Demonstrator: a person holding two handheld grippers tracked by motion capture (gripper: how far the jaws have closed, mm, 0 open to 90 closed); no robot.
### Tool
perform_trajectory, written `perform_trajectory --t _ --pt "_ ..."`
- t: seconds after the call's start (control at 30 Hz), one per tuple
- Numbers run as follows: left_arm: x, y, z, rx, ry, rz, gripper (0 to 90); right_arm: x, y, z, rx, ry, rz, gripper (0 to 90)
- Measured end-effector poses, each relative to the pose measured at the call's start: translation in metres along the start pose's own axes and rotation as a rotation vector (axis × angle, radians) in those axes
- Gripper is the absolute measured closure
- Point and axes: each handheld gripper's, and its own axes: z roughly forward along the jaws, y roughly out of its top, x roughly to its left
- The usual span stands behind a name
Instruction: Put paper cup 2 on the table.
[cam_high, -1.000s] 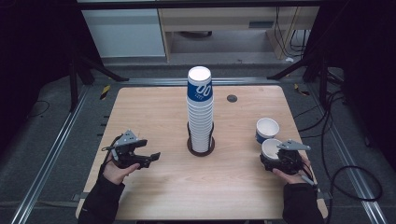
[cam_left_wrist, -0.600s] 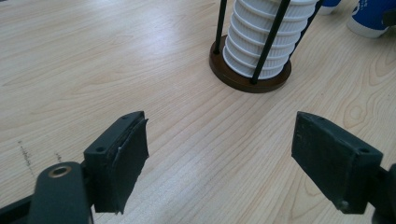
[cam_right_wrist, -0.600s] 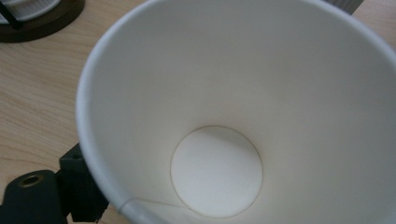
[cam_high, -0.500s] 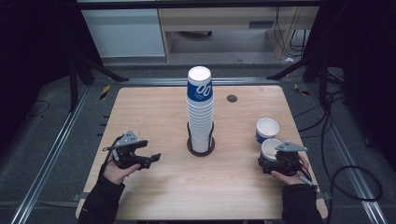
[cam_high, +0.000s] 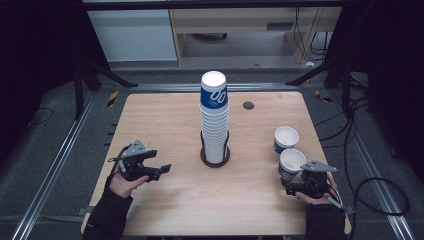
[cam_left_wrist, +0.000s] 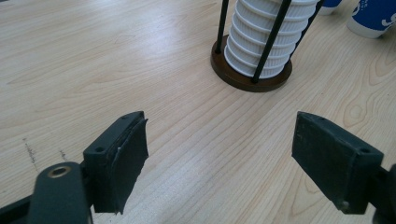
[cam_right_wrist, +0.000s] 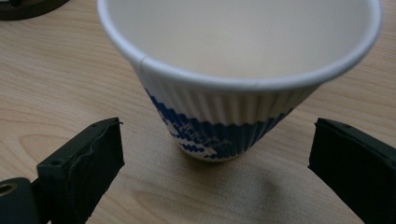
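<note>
- The right gripper (cam_high: 300, 186), at the lower right of the high view, has just been opening; its jaws stand wide with the near paper cup (cam_right_wrist: 233, 88) upright between them, untouched.
- That cup (cam_high: 291, 163) sits just in front of a second cup (cam_high: 286, 139) on the wooden table (cam_high: 170, 125).
- To do this well, I'd back straight off without clipping the rim.
- The left gripper (cam_left_wrist: 219, 154) idles open over bare wood, lower left, facing the cup stack (cam_high: 214, 117).
</note>
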Motion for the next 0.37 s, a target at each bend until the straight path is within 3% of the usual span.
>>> perform_trajectory --t 0.37 --pt "0.002 -0.002 0.003 0.023 0.005 -0.002 17.1 0.003 -0.009 -0.023 -0.034 -0.019 0.031 2.7"
